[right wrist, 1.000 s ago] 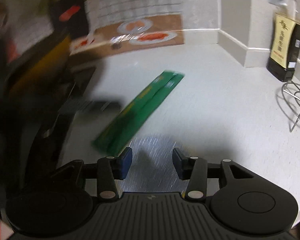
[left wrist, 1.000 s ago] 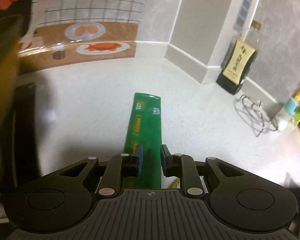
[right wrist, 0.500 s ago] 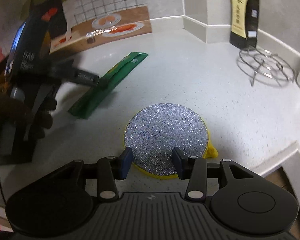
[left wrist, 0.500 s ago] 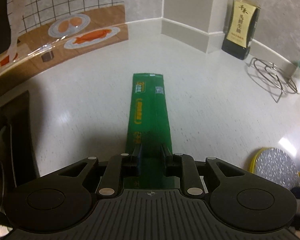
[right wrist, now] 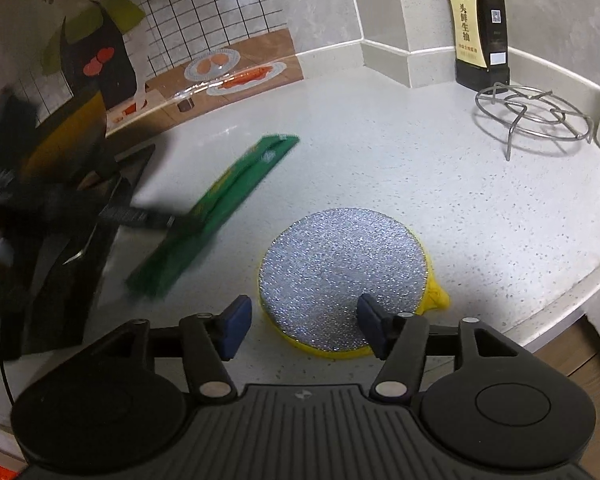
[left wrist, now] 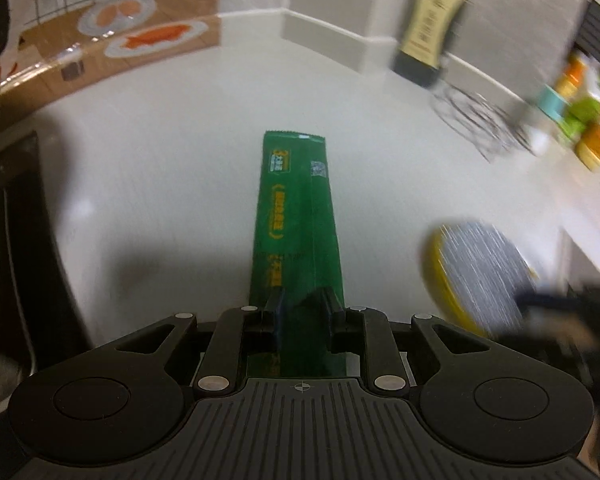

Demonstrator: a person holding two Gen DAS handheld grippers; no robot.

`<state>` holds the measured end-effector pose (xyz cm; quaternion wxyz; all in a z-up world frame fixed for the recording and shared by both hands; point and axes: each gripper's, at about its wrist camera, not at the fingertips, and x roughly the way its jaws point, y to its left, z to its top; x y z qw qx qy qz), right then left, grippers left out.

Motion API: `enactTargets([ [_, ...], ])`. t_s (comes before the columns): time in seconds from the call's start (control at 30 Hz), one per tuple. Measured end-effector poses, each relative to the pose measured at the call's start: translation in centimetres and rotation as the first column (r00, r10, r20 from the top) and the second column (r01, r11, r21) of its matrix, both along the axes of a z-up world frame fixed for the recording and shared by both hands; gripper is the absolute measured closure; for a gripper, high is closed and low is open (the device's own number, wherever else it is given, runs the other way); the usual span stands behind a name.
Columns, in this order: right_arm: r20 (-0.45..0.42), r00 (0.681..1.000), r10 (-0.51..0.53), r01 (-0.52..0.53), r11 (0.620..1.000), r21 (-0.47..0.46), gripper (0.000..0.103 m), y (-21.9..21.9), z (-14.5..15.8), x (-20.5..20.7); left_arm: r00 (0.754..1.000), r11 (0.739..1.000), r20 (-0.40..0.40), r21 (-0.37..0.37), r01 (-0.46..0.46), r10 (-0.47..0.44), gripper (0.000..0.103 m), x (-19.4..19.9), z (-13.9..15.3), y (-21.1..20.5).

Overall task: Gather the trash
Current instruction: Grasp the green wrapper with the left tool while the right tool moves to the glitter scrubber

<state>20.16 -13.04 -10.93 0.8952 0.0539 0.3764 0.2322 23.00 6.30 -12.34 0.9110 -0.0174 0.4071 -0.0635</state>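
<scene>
Item: long green wrapper [left wrist: 296,216], flat foil-type packet with yellow print, clamped near one end between the closed fingers of the left gripper [left wrist: 300,304]; the far end projected forward over the white counter [left wrist: 160,200], and whether it touched the surface could not be told. In the right wrist view the same wrapper [right wrist: 216,208] appeared motion-blurred, angled across the counter with the left tool at its near end. Right gripper [right wrist: 300,320]: jaws spread wide, holding nothing, poised low over a round scouring pad [right wrist: 342,276] with silver face and yellow backing, the blue fingertips [right wrist: 236,320] standing to either side of the pad's near edge without evident contact. Other fixtures noted: dark soy sauce bottle [right wrist: 480,36] against the wall, wire trivet [right wrist: 536,116] just in front of it, illustrated splash-guard panel [right wrist: 148,72] along the back, a dark appliance edge [left wrist: 28,220] at left. Step in hand, by judgement: first piece of trash secured and in transit; no bin was visible in either view. Next move would call for carrying the wrapper to a receptacle without letting the limp free end drag or snag, and, should the pad count as trash, lowering the right tool and closing across its rim.
</scene>
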Motion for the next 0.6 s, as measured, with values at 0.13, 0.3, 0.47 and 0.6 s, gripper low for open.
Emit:
enactTargets([
  [0.13,0.014,1.0,-0.006,0.006,1.0,-0.005,0.037,0.3,-0.1,-0.3,0.997,0.998,-0.032,-0.007,0.068,-0.068,0.081,-3.6,0.0,-0.7],
  [0.3,0.026,1.0,-0.008,0.009,0.999,-0.038,0.034,1.0,0.0,-0.6,0.993,0.997,0.083,0.02,0.078,-0.079,0.081,-5.6,1.3,-1.6],
  [0.47,0.094,0.994,-0.052,0.061,0.993,-0.097,0.032,1.3,1.1,-1.2,0.994,0.992,0.057,0.093,0.087,-0.092,0.081,-4.3,0.4,-2.9],
  [0.6,0.12,0.99,-0.075,0.091,0.986,-0.138,0.026,1.0,1.1,-0.9,0.993,0.987,0.04,0.127,0.101,-0.107,0.08,-4.1,-0.7,-3.5],
])
